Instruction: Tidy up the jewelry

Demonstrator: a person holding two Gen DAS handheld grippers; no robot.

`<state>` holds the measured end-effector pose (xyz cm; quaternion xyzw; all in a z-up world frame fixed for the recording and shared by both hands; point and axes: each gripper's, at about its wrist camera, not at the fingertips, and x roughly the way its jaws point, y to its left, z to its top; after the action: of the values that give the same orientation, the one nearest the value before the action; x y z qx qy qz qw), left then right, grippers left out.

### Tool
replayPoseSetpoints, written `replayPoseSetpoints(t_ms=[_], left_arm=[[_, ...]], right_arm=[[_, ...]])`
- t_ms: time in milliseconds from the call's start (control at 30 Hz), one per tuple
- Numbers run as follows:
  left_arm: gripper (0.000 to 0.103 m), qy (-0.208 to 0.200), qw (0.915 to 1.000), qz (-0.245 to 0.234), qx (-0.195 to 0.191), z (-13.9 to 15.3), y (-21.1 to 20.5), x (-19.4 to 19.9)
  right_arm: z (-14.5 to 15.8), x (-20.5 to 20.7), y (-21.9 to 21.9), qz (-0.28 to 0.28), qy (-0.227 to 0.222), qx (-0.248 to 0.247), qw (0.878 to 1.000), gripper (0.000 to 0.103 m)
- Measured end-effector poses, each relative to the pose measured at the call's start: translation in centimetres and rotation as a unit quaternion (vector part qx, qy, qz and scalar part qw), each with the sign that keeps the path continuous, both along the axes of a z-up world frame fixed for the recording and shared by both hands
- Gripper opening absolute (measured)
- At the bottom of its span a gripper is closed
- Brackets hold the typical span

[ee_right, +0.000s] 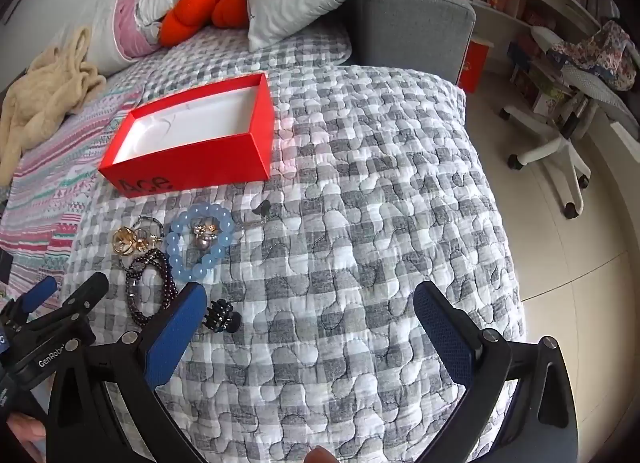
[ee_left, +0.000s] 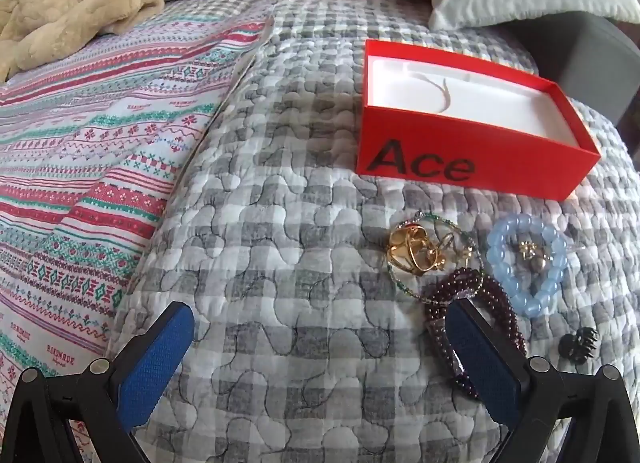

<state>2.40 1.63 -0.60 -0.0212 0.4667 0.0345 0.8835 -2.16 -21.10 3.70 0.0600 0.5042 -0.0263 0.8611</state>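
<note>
Hovering over the quilted bed, left claw and right claw were both spread, gripping nothing, with the blue bead bracelet, dark bead strand and gold pieces just beside the open red box.

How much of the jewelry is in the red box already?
Almost none: the open red cardboard box holds only a thin pale cord. Both hand-held grippers, left and right, are open and empty. The light-blue bead bracelet, dark purple bead strand and gold rings wait on the quilt.
</note>
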Motion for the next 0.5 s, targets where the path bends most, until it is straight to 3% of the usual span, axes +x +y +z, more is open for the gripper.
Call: replayPoseSetpoints(t_ms=[133,200,233,500], left_arm=[[0.103,-0.005,1.0000,0.005,-0.005,0.5,0.2,0.2],[0.103,-0.009,0.9999,0.007,-0.006,0.9,0.5,0.1],[0.103,-0.011,0.9999,0.008,-0.005,1.0,0.6,0.2],[0.103,-0.008,0.9999,0.006,-0.004,1.1,1.0,0.0]], right_arm=[[0.3,0.5,-0.7,0.007,0.012,0.034,0.999,0.103],[0.3,0.9,-1.0,0.011,0.011,0.033,0.999,0.103],[0.5,0.3,-0.2,0.007,-0.004,0.000,1.000,0.103],[0.1,0.4,0.1,0.010,0.001,-0.004,1.000,0.103]])
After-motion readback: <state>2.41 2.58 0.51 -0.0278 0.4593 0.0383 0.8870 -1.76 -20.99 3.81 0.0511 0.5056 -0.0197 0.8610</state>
